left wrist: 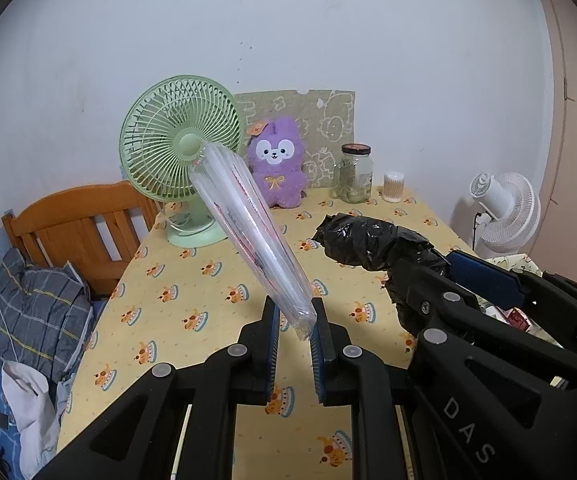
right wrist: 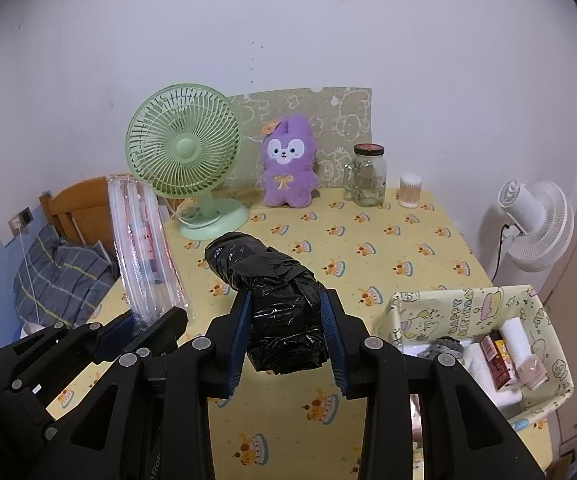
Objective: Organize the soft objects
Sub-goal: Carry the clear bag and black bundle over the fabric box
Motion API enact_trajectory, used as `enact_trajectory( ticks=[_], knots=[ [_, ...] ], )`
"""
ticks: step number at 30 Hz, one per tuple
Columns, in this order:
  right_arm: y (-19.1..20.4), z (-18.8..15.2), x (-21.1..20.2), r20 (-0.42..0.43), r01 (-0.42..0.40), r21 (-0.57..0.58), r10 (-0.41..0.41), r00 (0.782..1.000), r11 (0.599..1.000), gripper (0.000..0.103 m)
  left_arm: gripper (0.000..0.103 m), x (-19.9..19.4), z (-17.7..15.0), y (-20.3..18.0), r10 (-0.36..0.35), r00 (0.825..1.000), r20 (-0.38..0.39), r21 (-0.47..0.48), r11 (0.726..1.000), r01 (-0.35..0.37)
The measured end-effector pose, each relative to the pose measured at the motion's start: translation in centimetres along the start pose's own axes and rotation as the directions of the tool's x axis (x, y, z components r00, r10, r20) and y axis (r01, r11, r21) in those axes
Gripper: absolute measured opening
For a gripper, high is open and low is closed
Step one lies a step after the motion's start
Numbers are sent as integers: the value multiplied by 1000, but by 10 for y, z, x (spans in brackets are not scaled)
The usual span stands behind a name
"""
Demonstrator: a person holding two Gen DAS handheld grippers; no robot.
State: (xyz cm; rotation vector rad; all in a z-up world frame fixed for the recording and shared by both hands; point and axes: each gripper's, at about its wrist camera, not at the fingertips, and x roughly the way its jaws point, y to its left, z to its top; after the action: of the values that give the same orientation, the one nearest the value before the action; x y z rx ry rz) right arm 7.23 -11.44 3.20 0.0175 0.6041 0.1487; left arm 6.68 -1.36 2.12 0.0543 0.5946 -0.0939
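Soft packing fills both grippers. Seen from the left wrist, the left gripper [left wrist: 294, 320] is pinched on the near end of a clear air-cushion sleeve [left wrist: 248, 232], which sticks up and away above the table [left wrist: 192, 280], its far tip crossing in front of the green fan [left wrist: 180, 148]. At the right edge the right gripper [left wrist: 440, 276] clamps a crumpled black plastic bundle [left wrist: 364, 244], also off the cloth. A purple plush rabbit [left wrist: 276, 164] sits at the back against the wall beside a glass jar [left wrist: 354, 174].

From the right wrist, the right gripper [right wrist: 286, 322] has its blue pads pressed into both sides of the black plastic bundle [right wrist: 268, 276], jaws partly spread around its bulk. The left gripper [right wrist: 144, 326] appears lower left, closed on the air-cushion sleeve [right wrist: 144, 248], which stands nearly upright. To the right, a printed box [right wrist: 476, 304] at the table's corner holds bottles and small cartons. The plush rabbit [right wrist: 286, 162] and green fan [right wrist: 184, 144] stand untouched at the far side.
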Motion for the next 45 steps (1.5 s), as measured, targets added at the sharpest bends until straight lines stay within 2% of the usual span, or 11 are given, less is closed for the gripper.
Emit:
enact_trajectory(
  ticks=[18,45],
  knots=[
    [-43,1,-20,39,26,1,-26,999,1000,39,12,-7,6,-43,-14,999,37,4,1000,14],
    [-115,-11,-46,58,155,74,-160,985,985,39,12,-1,8,-120,-147,988,43,84,986,143]
  ],
)
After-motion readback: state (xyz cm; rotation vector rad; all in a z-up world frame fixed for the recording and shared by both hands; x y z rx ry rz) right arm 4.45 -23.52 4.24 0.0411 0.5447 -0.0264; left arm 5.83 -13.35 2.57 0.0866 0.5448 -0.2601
